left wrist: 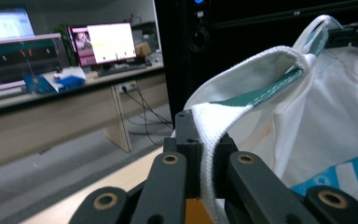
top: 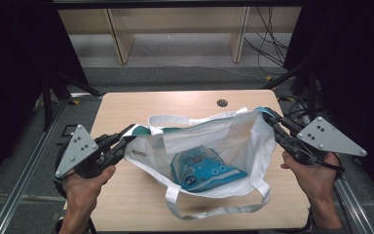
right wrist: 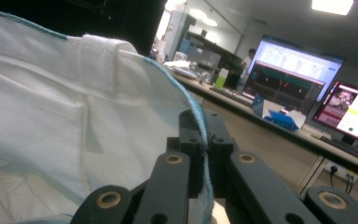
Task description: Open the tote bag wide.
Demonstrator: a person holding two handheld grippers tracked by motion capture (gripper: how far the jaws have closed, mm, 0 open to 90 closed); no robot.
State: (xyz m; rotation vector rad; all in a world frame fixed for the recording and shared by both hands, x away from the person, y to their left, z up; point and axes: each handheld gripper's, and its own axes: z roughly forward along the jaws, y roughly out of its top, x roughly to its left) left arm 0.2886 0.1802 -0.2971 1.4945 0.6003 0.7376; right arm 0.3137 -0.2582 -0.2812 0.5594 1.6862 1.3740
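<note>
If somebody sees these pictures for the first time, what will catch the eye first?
First, the white tote bag in the middle of the table, stretched open between the left gripper and the right gripper, each shut on the bag's rim. Next, the blue packet lying inside the bag, bright against the white cloth.

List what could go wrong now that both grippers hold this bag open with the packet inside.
1. The left gripper pinches only a narrow strip of the white tote bag rim; the fabric might slip out under load.
2. The right gripper grips just the thin teal-trimmed edge, so one side could drop and tip the blue packet out.
3. The loose handle strap trails on the table and may snag.
</note>
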